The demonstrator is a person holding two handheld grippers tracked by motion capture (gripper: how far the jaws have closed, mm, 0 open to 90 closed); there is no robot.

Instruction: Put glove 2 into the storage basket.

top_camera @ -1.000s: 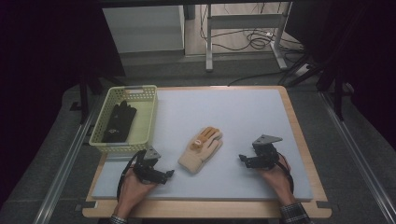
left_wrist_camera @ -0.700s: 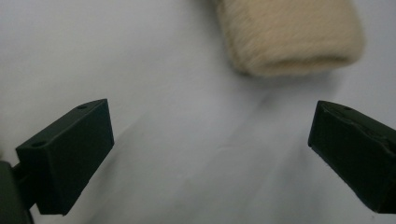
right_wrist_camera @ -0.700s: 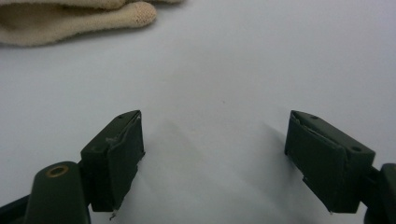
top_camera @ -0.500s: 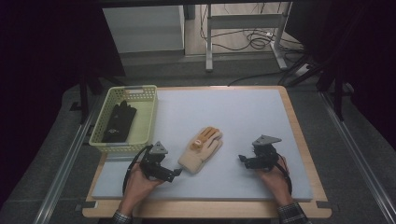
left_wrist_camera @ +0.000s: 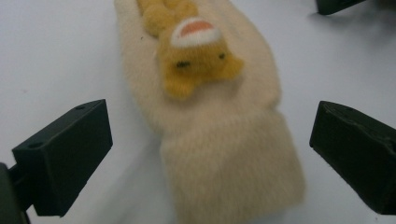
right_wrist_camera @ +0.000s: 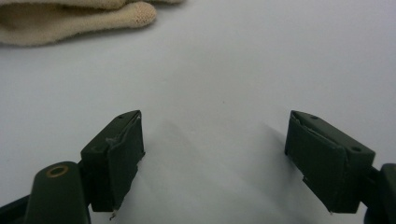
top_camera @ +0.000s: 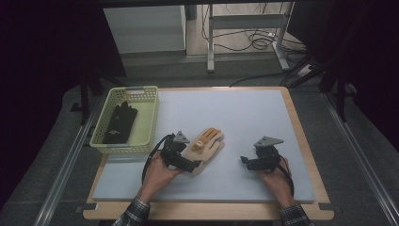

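High view, glove: the cream glove (top_camera: 205,149) with a yellow plush figure on its back lies flat on the worktop (top_camera: 244,113), just right of the yellow-green basket (top_camera: 106,128), which already holds a black glove (top_camera: 120,121).
High view, left hand-held gripper: the left hand-held gripper (top_camera: 188,164) sits at the cuff end of the cream glove, on the side away from the basket's far rim; its jaws point at the cuff.
High view, right hand-held gripper: the right hand-held gripper (top_camera: 246,161) rests on bare worktop, well apart from the basket and right of the cream glove.
Left gripper view, grip: the jaws stand wide apart, one on each side of the ribbed cuff (left_wrist_camera: 233,163), not yet touching it.
Left gripper view, advice: I judge the step to be taking the cream glove by its cuff for a move to the basket. Lower until both jaws straddle the knit, close on the cuff itself, not the plush figure (left_wrist_camera: 196,58), and catch both layers so it does not slip.
Right gripper view, state: its jaws are spread and empty over the worktop, with a cream fingertip (right_wrist_camera: 140,14) ahead to the left.
Right gripper view, advice: keep it clear of the lift path.
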